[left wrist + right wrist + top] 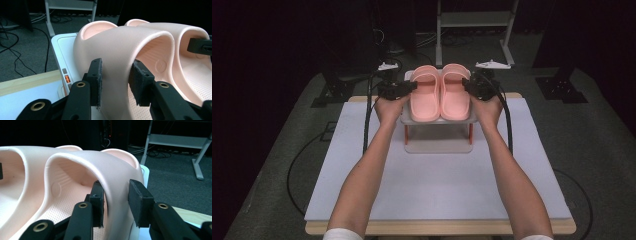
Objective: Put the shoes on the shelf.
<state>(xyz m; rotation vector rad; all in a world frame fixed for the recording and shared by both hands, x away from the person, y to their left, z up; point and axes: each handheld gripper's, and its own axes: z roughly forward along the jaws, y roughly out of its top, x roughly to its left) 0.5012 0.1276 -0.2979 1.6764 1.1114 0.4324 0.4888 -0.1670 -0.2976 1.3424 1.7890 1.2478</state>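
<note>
The left gripper (115, 82) had its jaws closed part-way on the outer side of the left slipper's (425, 92) strap, one pad outside and one inside the arch, both seemingly pressing the soft foam. The right gripper (115, 203) mirrored it on the right slipper (455, 91), with the outer pad apparently just short of the strap wall, so that grip looked less sure. Both slippers lay side by side, touching, on the top tier of a small white rack (438, 120) with orange legs, which stood toward the far side of the white-covered surface (437, 190).

If the pair was to be lifted off, it would go best with both hands rising together and level, so the slippers would not drag on each other. The right jaws probably needed to seat firmly first, since the flexible strap could slip free.
</note>
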